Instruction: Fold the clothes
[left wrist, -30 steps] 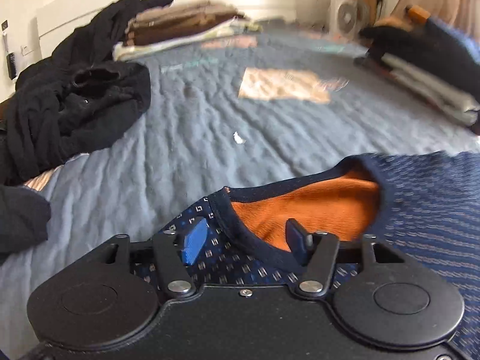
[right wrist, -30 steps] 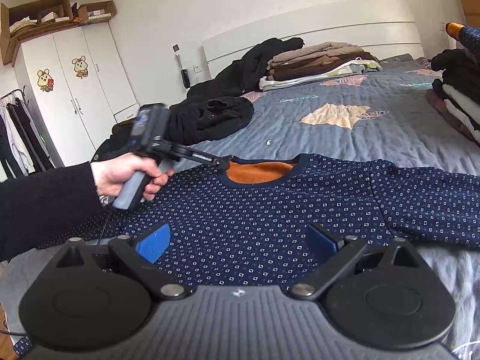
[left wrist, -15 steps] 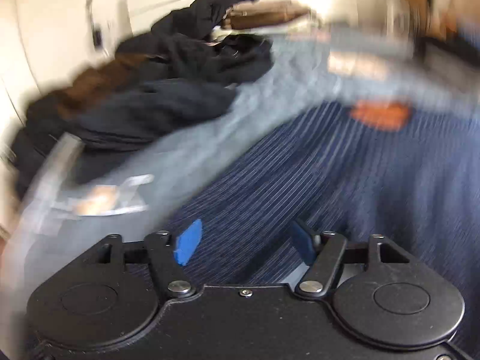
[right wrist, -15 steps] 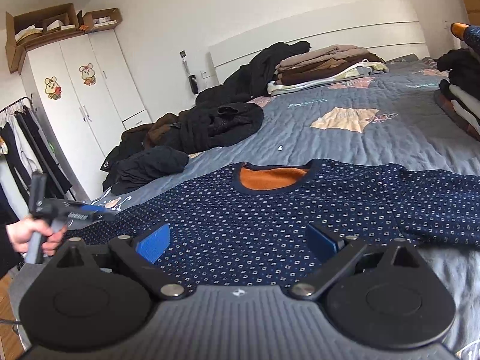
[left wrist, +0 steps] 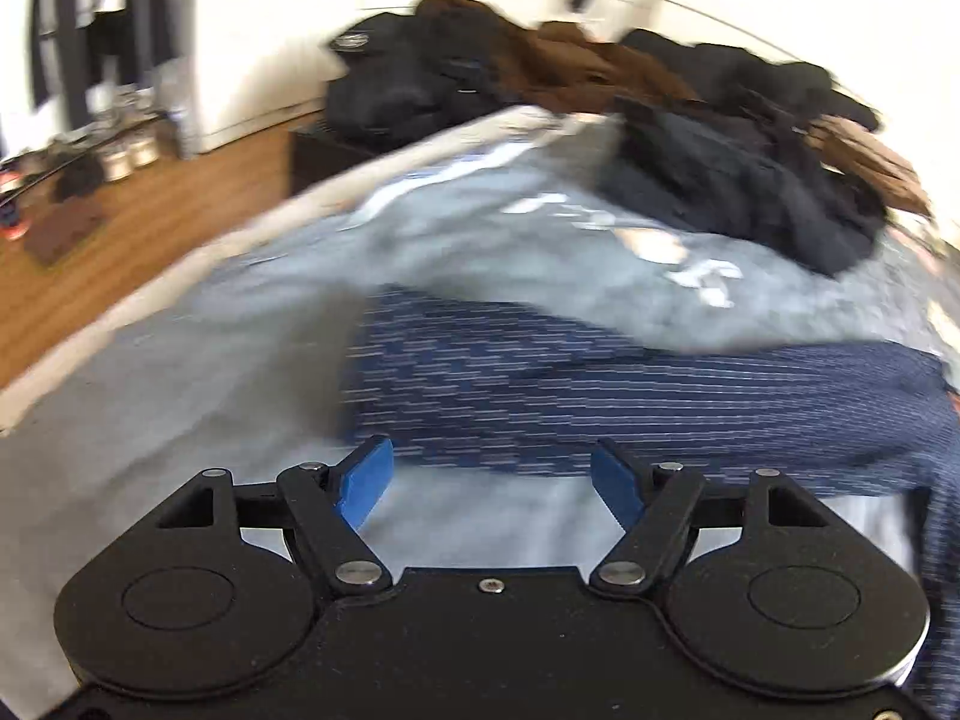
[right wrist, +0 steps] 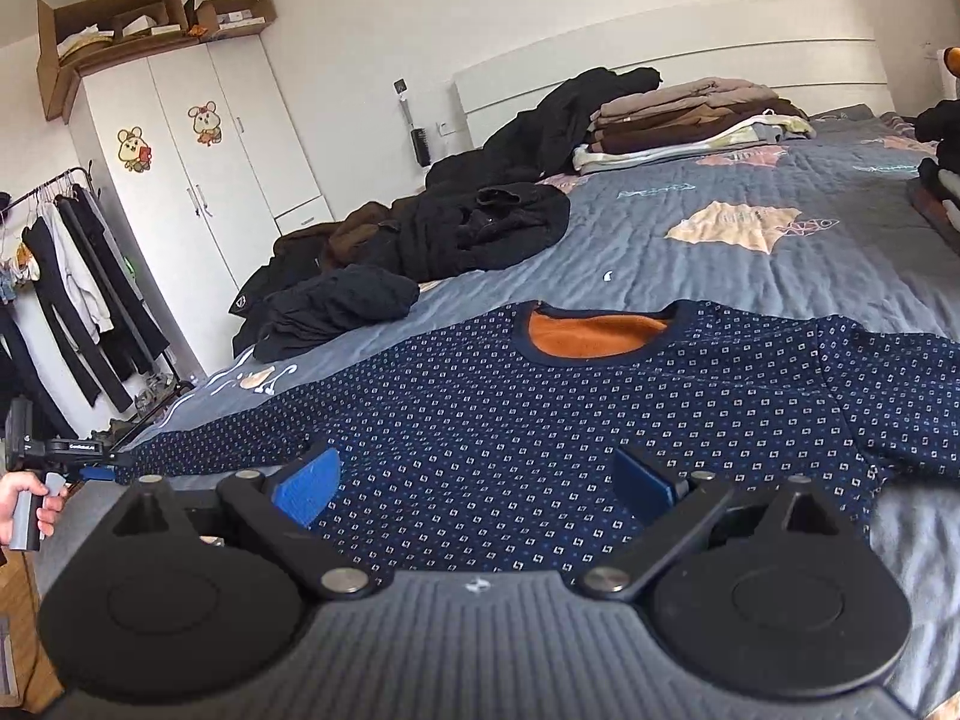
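Across the near half of the bed [right wrist: 750,252] lies the sweater [right wrist: 540,420], front up and spread flat, navy with small pale squares and an orange lining showing inside the collar [right wrist: 591,339]. Its sleeves reach out to both sides: one runs toward the bed's left edge, the other toward the right, where it passes out of view. In the left wrist view the sweater [left wrist: 600,390] shows only as a motion-blurred blue band over the grey quilt [left wrist: 180,408], ending just ahead of the fingers.

Right gripper [right wrist: 474,483] hovers low over the sweater's lower body, its blue fingers spread wide with nothing between them. Left gripper [left wrist: 489,480] is beside the sleeve end at the bed's left edge, fingers likewise spread and empty, the quilt showing between them; whether they touch the cloth cannot be told through the blur. In the right wrist view that left gripper [right wrist: 96,468] appears at the far left, held by the left hand [right wrist: 24,498].

Beyond the sweater, a heap of dark clothes [right wrist: 468,234] sits along the left side of the bed, and a folded stack [right wrist: 690,120] rests near the headboard [right wrist: 720,66]. Off the bed stand a white wardrobe [right wrist: 198,162] with cartoon stickers and a rack [right wrist: 66,276] of hanging garments.
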`<state>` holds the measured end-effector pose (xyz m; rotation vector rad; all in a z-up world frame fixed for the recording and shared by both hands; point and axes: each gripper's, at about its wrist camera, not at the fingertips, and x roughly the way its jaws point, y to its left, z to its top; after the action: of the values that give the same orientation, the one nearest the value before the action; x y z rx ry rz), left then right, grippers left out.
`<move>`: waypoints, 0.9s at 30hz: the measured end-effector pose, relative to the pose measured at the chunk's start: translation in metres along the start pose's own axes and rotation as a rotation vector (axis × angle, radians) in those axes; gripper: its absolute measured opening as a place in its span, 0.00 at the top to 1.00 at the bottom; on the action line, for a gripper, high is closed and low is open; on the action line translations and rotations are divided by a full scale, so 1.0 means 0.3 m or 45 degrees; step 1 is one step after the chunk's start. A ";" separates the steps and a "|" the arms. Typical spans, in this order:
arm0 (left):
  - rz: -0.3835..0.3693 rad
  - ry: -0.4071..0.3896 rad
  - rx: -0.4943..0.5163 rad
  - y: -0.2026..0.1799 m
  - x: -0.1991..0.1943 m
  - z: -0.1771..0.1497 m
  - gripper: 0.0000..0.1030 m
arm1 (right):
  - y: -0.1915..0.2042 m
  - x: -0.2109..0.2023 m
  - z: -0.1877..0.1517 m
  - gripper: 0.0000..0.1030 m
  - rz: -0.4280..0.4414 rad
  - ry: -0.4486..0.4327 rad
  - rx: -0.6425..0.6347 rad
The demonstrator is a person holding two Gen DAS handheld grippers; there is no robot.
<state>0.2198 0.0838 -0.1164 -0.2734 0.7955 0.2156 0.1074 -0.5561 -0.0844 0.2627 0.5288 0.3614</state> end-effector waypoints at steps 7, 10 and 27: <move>0.018 -0.034 -0.107 0.089 0.102 0.070 0.26 | 0.069 0.016 -0.013 0.06 0.013 0.025 -0.041; -0.011 -0.026 -0.059 0.085 0.139 0.064 0.54 | 0.110 0.011 -0.018 0.06 0.014 0.032 -0.063; -0.241 0.024 0.003 0.316 0.070 0.227 0.20 | 0.327 -0.129 -0.032 0.06 -0.072 -0.026 0.051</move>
<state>0.2522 0.1968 -0.1014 -0.3471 0.7836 0.0344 0.0450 -0.4815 -0.0425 0.2897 0.5224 0.2933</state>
